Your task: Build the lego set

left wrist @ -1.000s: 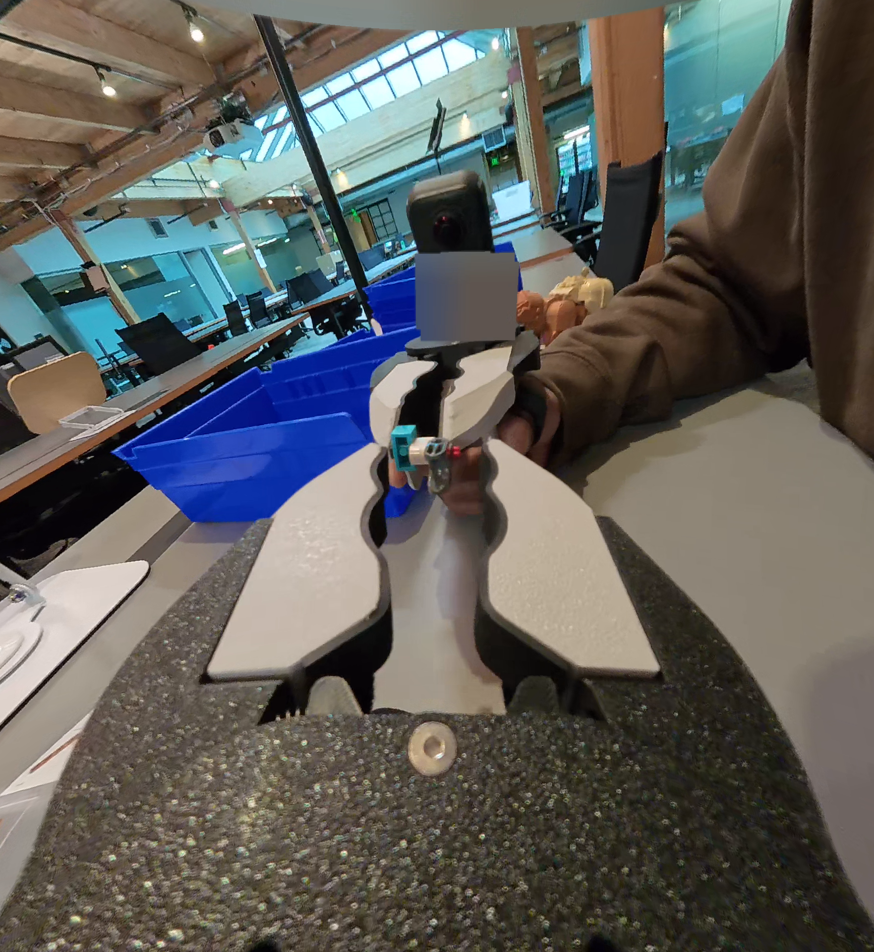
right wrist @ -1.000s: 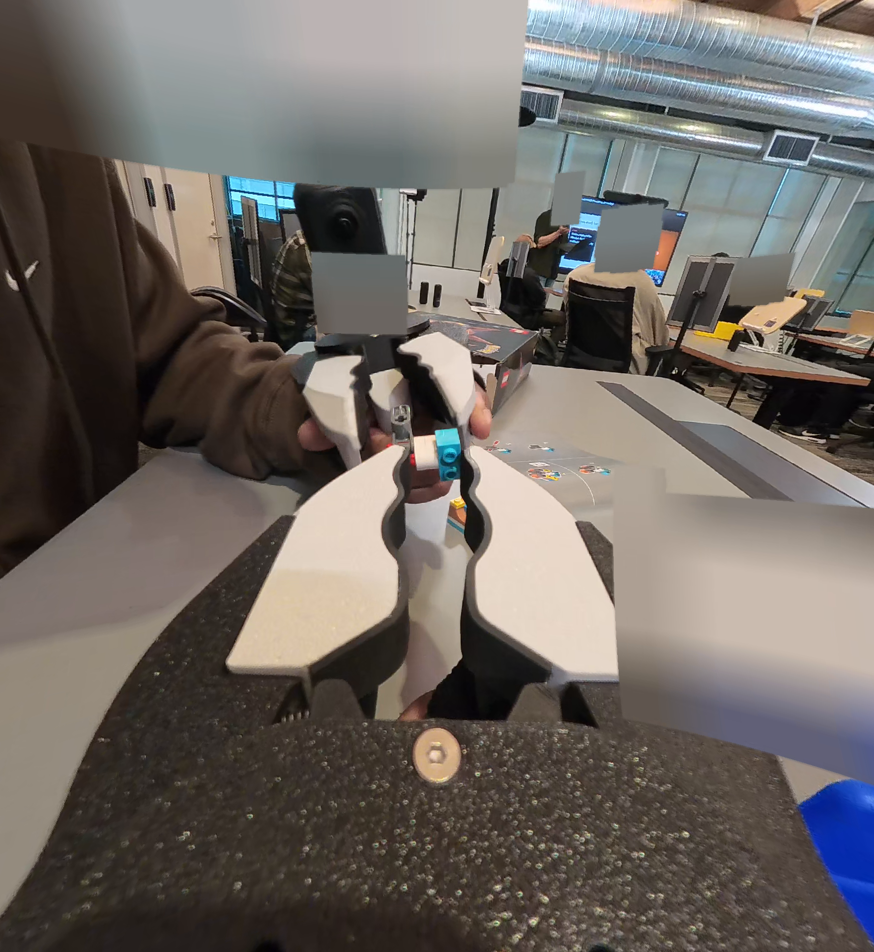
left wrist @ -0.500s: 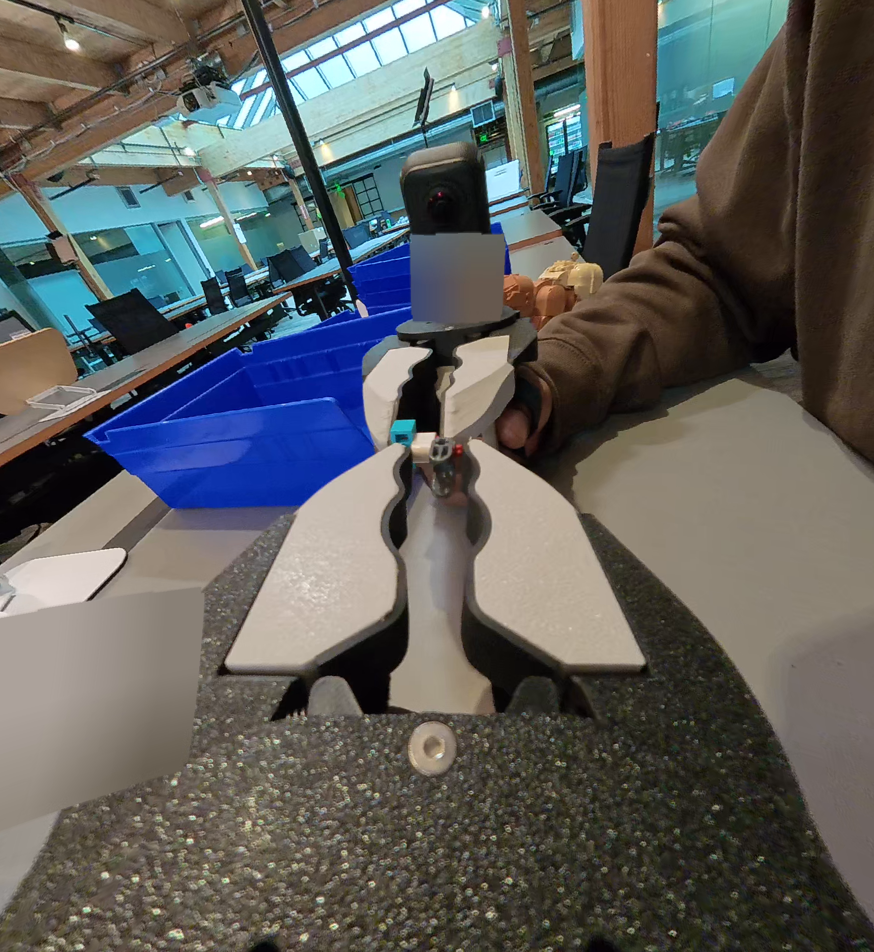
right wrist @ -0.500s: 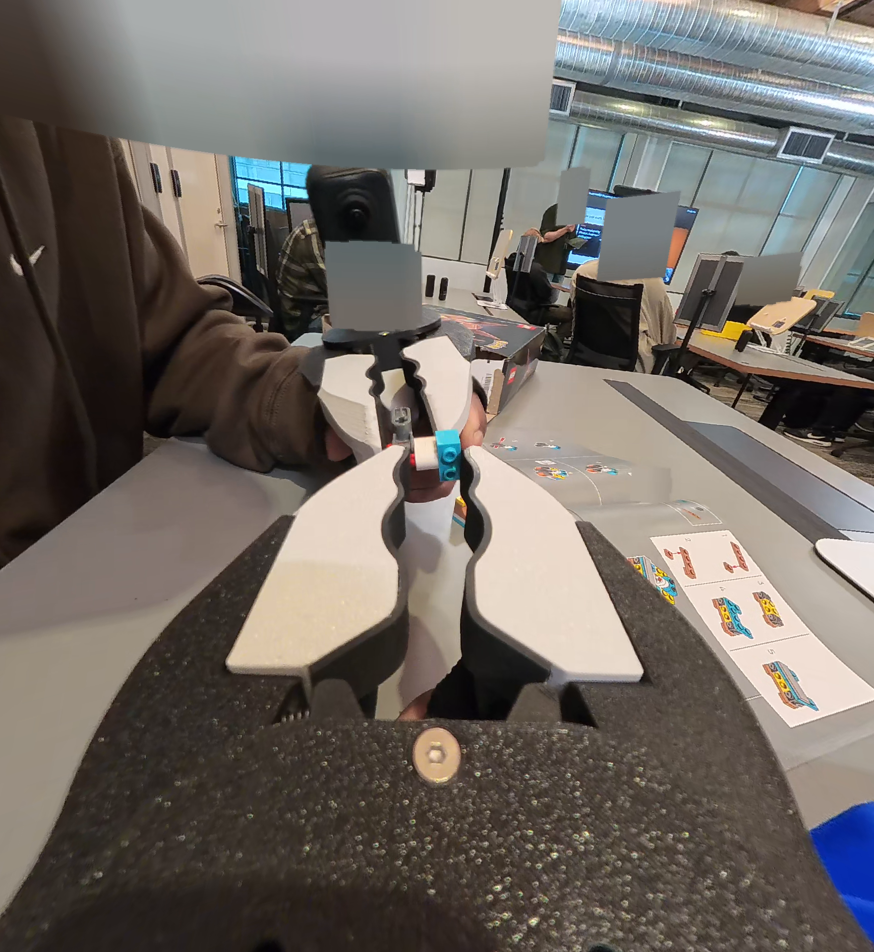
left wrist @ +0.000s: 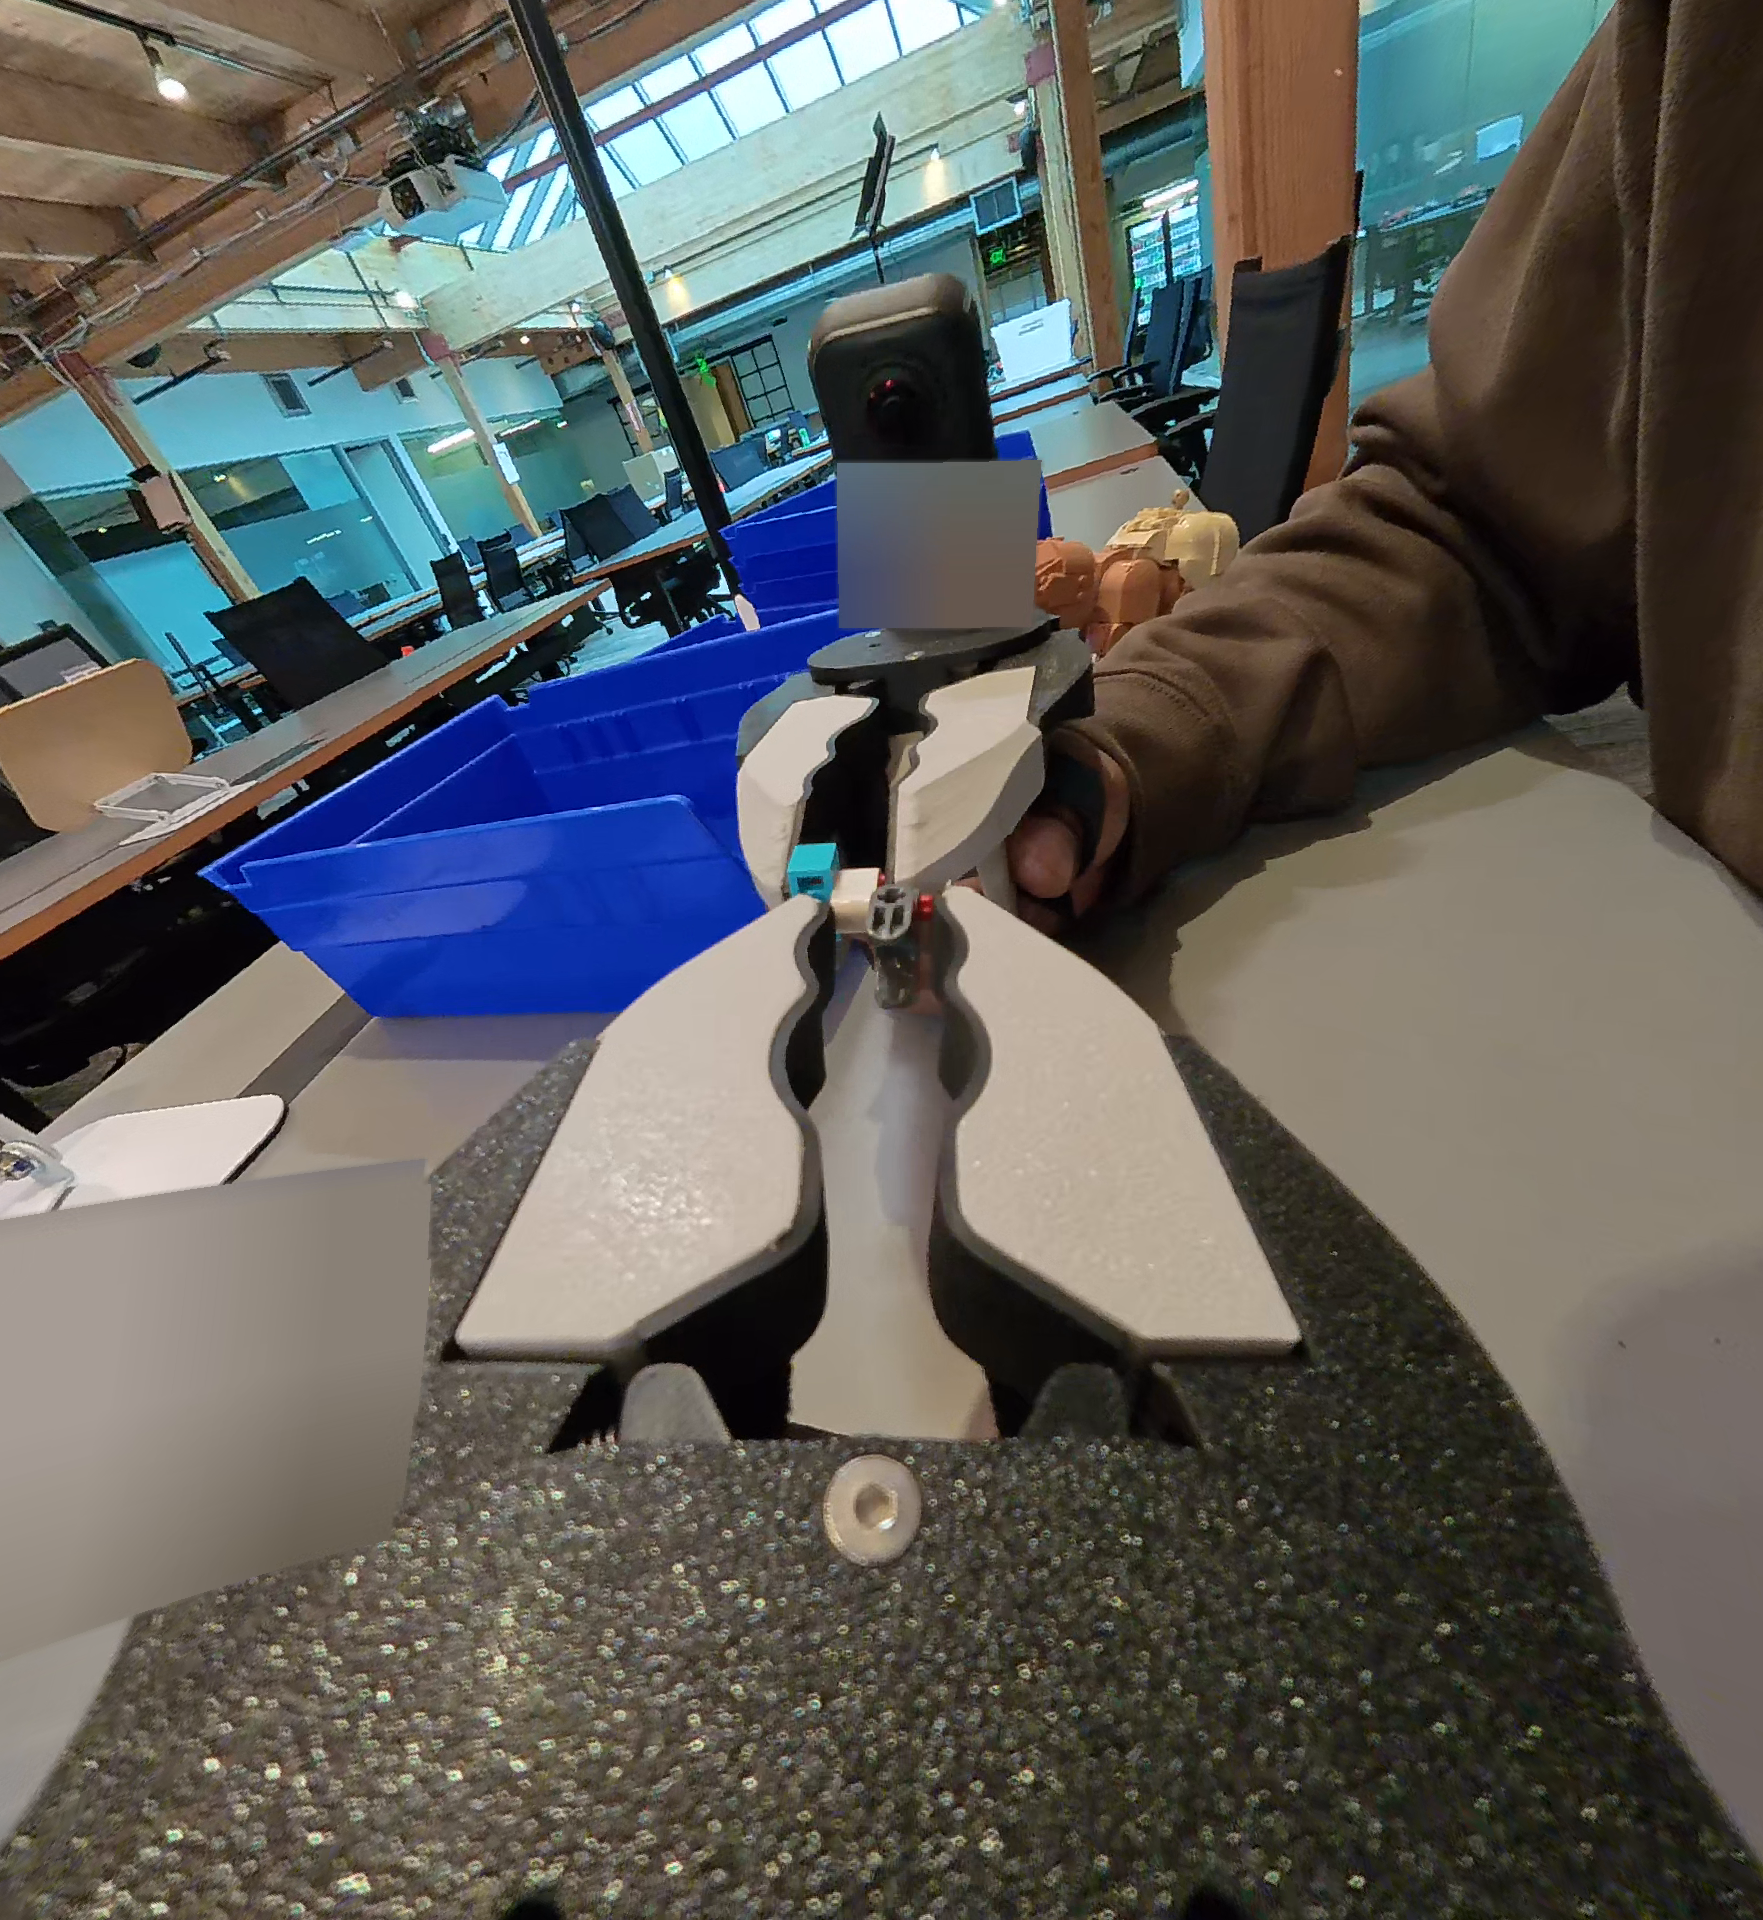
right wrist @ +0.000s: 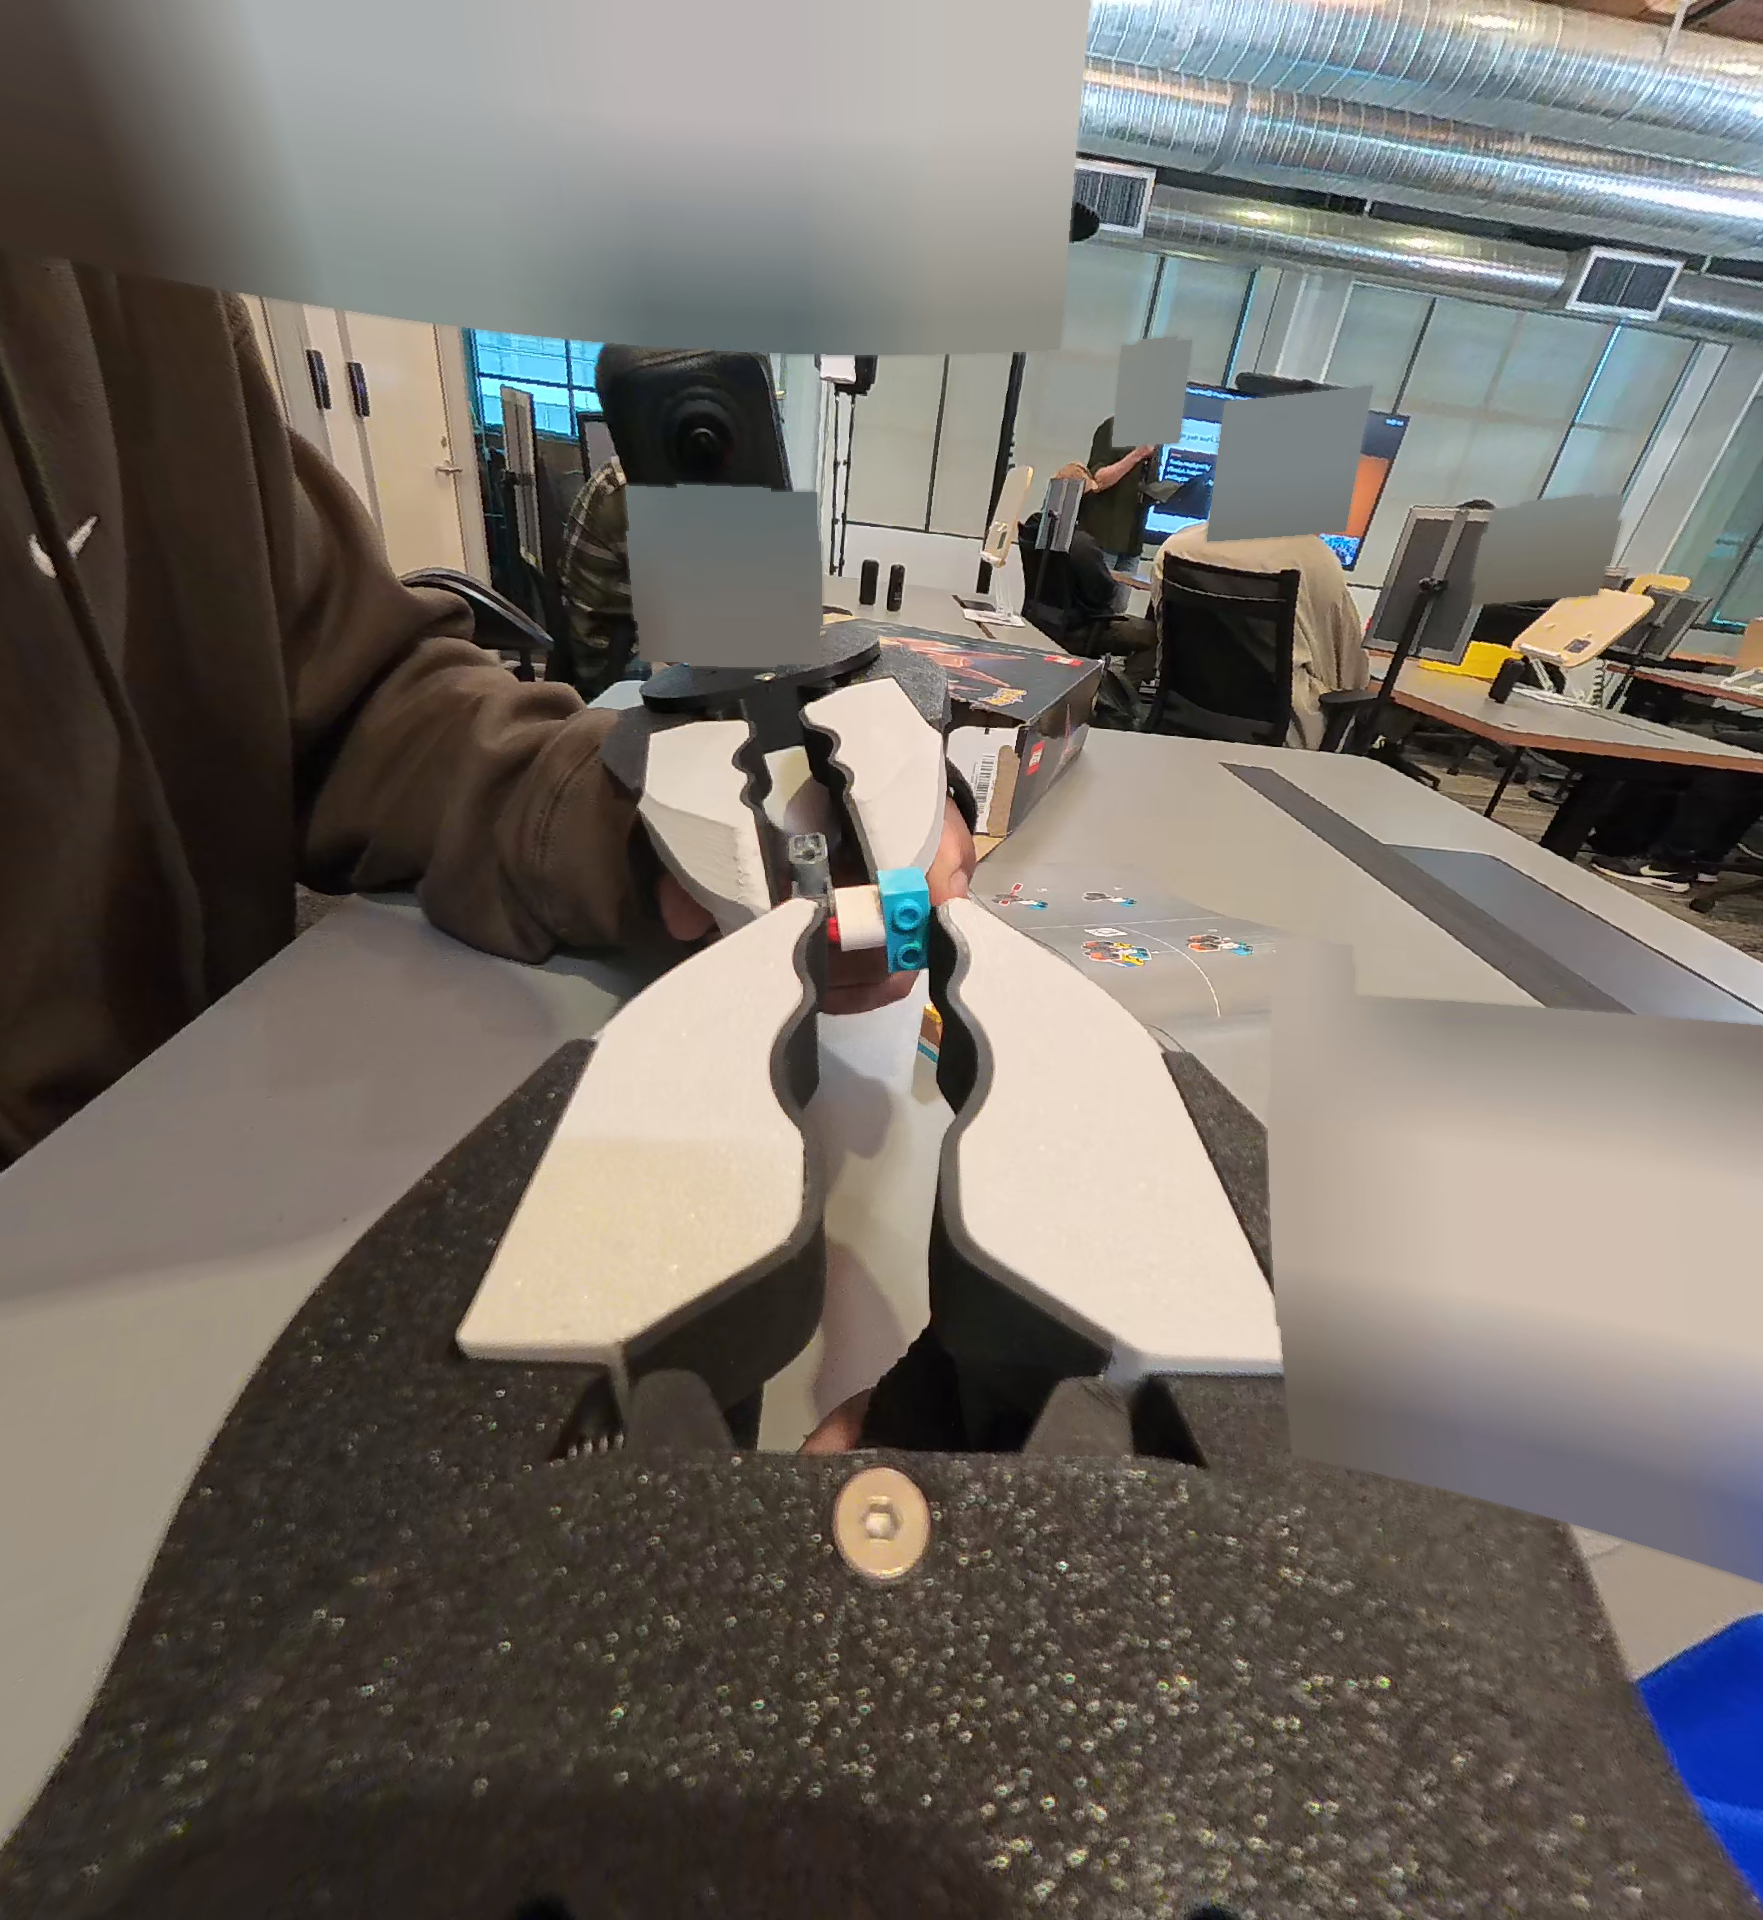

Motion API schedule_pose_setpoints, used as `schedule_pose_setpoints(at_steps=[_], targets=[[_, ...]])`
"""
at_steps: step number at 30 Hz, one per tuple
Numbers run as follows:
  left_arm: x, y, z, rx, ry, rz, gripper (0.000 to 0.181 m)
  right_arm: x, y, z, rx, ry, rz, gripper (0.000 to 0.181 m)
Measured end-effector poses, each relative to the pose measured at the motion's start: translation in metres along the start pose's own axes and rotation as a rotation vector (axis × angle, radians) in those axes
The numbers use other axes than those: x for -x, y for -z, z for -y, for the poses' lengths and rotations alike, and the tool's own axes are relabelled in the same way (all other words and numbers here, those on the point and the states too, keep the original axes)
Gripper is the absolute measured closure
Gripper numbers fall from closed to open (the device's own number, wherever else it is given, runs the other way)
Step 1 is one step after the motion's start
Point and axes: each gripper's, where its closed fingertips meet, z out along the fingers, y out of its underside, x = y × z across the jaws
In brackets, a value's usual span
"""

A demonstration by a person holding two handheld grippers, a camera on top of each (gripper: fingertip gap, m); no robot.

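Observation:
A small lego assembly [left wrist: 872, 909] is held in the air between my two grippers, which face each other above the grey table [left wrist: 1479, 1039]. It is a teal brick [right wrist: 904, 921], a white piece [right wrist: 861, 920], a red pin and a grey piece [right wrist: 809, 860]. My left gripper [left wrist: 887, 909] is closed around the white, grey and red end, and it also shows in the right wrist view [right wrist: 815, 873]. My right gripper [right wrist: 875, 916] is shut across the teal-to-red length, and it also shows in the left wrist view [left wrist: 861, 873]. The contact faces are hidden.
Blue bins [left wrist: 503, 873] stand on the table behind the right gripper. A lego box [right wrist: 1022, 717] and instruction sheets [right wrist: 1126, 935] lie behind the left gripper. Tan and orange figures [left wrist: 1126, 582] sit far back. A white pad [left wrist: 181, 1138] is at the left edge. Brown sleeves reach in. The tips of both grippers are at nearly the same place.
My left gripper's jaws have narrowed from clearly open to closed around the assembly. The two grippers have come a little closer together. The right gripper keeps its hold.

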Motion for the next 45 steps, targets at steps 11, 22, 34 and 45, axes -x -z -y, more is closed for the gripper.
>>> schedule_pose_setpoints(at_steps=[11,22,34,45], targets=[[0.000,0.000,-0.001,0.009,0.005,0.001,0.164,0.000,0.000,0.000,0.002,0.000,-0.001,0.163],[0.000,0.000,0.002,-0.016,0.037,-0.014,0.165,0.001,0.000,0.003,-0.018,0.007,-0.002,0.163],[0.007,-0.003,-0.002,-0.023,0.128,-0.001,0.153,-0.015,0.007,0.009,-0.075,-0.077,-0.062,0.163],[0.009,-0.005,-0.002,-0.022,0.102,0.044,0.162,-0.009,-0.001,0.001,-0.035,-0.066,-0.046,0.163]])
